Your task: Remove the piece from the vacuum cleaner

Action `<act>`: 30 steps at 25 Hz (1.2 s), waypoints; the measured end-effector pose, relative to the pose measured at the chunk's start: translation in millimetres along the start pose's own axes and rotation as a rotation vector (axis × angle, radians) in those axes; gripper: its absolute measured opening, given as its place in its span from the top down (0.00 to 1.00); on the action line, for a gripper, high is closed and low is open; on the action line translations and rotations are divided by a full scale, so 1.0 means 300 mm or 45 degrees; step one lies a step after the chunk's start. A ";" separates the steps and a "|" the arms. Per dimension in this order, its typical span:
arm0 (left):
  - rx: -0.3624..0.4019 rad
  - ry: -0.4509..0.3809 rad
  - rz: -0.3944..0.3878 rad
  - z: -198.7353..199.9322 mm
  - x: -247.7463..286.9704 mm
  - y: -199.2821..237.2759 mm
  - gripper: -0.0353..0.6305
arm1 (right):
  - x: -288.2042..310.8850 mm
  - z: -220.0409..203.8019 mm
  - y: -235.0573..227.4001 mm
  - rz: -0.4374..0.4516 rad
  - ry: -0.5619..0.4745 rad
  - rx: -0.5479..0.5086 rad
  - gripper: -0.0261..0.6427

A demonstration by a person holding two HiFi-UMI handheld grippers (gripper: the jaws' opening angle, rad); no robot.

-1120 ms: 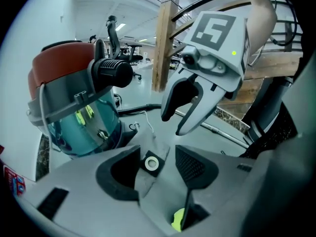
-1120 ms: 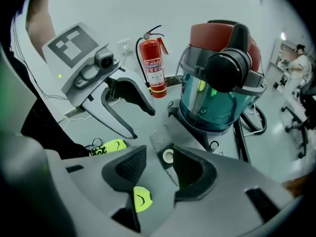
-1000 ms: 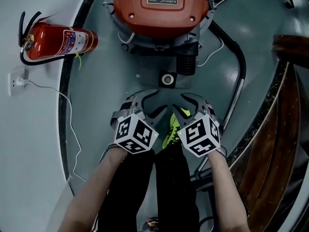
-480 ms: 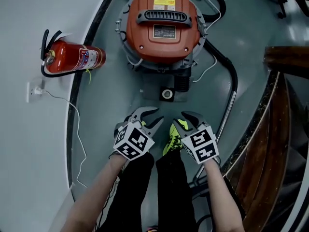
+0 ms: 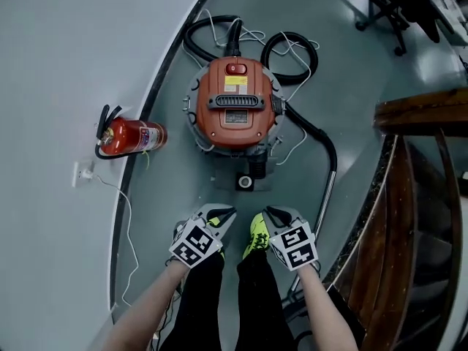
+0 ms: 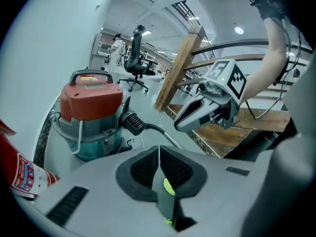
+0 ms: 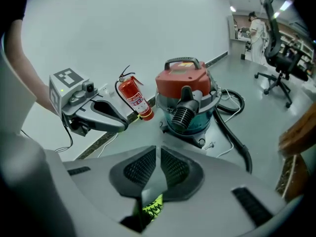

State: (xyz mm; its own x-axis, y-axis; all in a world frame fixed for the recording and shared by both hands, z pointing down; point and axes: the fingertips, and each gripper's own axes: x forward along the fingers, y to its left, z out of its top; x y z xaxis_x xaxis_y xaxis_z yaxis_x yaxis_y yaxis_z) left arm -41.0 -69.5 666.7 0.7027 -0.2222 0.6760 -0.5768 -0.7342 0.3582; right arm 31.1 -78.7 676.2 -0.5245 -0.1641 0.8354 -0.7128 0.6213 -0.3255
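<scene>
- My left gripper (image 5: 221, 213) is pressed together, empty; my right gripper (image 5: 273, 215) has just been closing, pads nearly touching, nothing between.
- I should spread both before reaching for the vacuum cleaner (image 5: 235, 104).

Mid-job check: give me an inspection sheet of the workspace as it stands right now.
Surface: grey floor, bare around the machine.
Job's things: red-topped drum vacuum cleaner upright; black hose joined to it.
Clutter: red fire extinguisher upright by the white wall.
Grippers: left gripper shut, empty; right gripper jaws just closing, together, nothing between them; both short of the vacuum.
Cables: white cord from wall socket; white lead beside vacuum.
Surroundings: black office chair, wooden stair rail.
</scene>
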 end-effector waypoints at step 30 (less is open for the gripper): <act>-0.299 -0.187 0.073 0.426 -0.470 -0.263 0.93 | -0.599 0.281 0.275 0.045 -0.184 0.107 0.92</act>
State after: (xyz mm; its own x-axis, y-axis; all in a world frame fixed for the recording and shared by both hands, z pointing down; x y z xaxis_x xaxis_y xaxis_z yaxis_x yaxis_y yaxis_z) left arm -41.4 -62.2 460.7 0.7088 -0.3621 0.6053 -0.6862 -0.5527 0.4729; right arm 27.4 -62.7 461.8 -0.6073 -0.2557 0.7522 -0.7258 0.5636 -0.3944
